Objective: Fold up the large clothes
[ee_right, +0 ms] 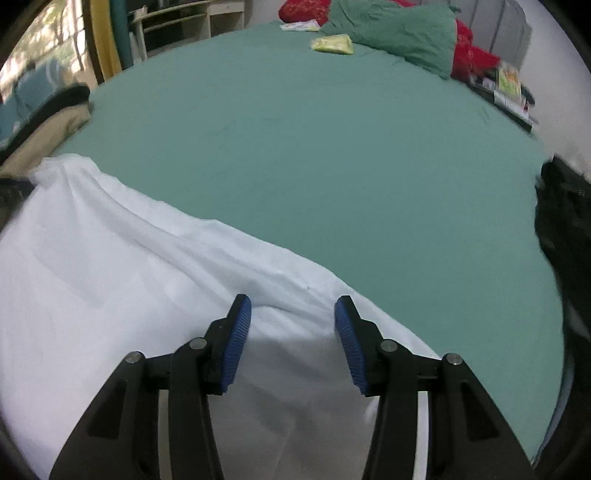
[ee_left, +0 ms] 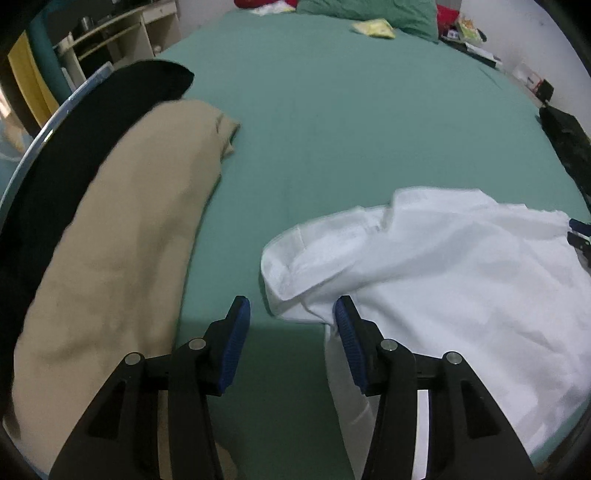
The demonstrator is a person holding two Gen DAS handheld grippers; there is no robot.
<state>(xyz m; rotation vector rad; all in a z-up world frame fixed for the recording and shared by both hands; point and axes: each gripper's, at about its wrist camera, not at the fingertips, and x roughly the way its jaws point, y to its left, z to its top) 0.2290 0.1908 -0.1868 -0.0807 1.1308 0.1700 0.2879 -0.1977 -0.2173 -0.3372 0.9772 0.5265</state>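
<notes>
Blue-padded fingers of the left gripper [ee_left: 291, 314] stand wide apart in the left wrist view, holding nothing; bare green bed sheet [ee_left: 332, 122] shows between them, and the pad at 3 o'clock sits right against the edge of the crumpled white cotton shirt [ee_left: 443, 266], though I cannot tell if it touches. That shirt spreads from the centre out toward 4 o'clock, a rumpled sleeve or cuff lying at its 9 o'clock side. A folded beige garment [ee_left: 122, 258] with a black garment [ee_left: 74, 155] behind it lies along 9 o'clock, well apart from the shirt. In the right wrist view the right gripper [ee_right: 292, 314] is likewise spread wide and empty, poised above the white shirt, whose far edge runs diagonally from 10 o'clock down to 4 o'clock; a green pillow [ee_right: 399, 29] sits at 1 o'clock. Judging by this, the shirt is not yet laid flat, so the step is picking it up to spread it. Next, each gripper should probably close on an edge and pull the cloth taut.
</notes>
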